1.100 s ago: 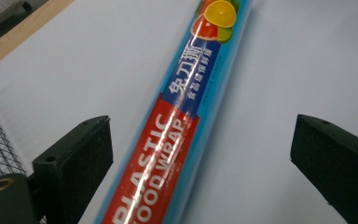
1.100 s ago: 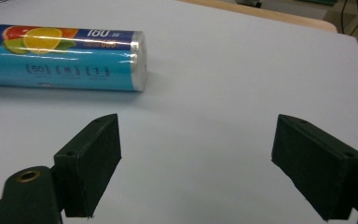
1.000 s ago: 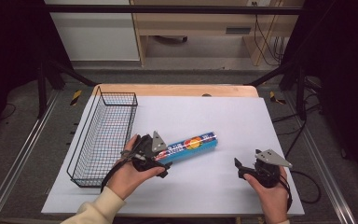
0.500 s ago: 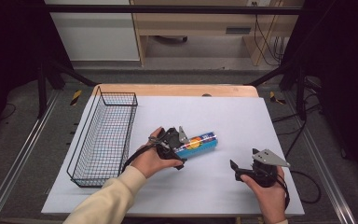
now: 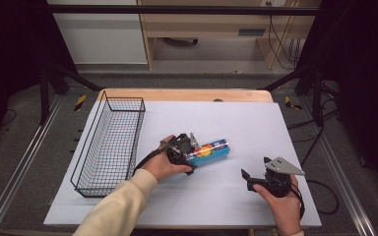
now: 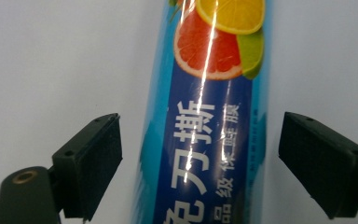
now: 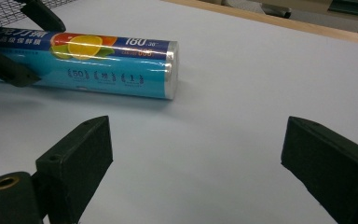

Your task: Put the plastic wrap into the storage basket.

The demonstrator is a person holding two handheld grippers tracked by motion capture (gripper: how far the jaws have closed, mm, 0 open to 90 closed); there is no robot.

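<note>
A blue cling-film roll (image 5: 212, 149) printed with citrus slices lies on the white table sheet (image 5: 236, 123), its length running left to right. My left gripper (image 5: 192, 151) is over the roll's left end, one jaw on each side of it. In the left gripper view the roll (image 6: 205, 121) lies between the pads (image 6: 91, 163) with a gap on both sides; the jaws have just been closing and do not press on it. My right gripper (image 5: 246, 179) rests low at the front right, open and empty, looking at the roll's capped end (image 7: 170, 70).
A black wire basket (image 5: 108, 142) stands lengthwise along the sheet's left side. A wooden table edge (image 5: 187, 94) runs along the back. Bare white sheet spreads behind the roll and between the two grippers.
My left gripper moved right and down, from the roll's left end onto the roll, and its jaws came closer together. The right hand kept still.
</note>
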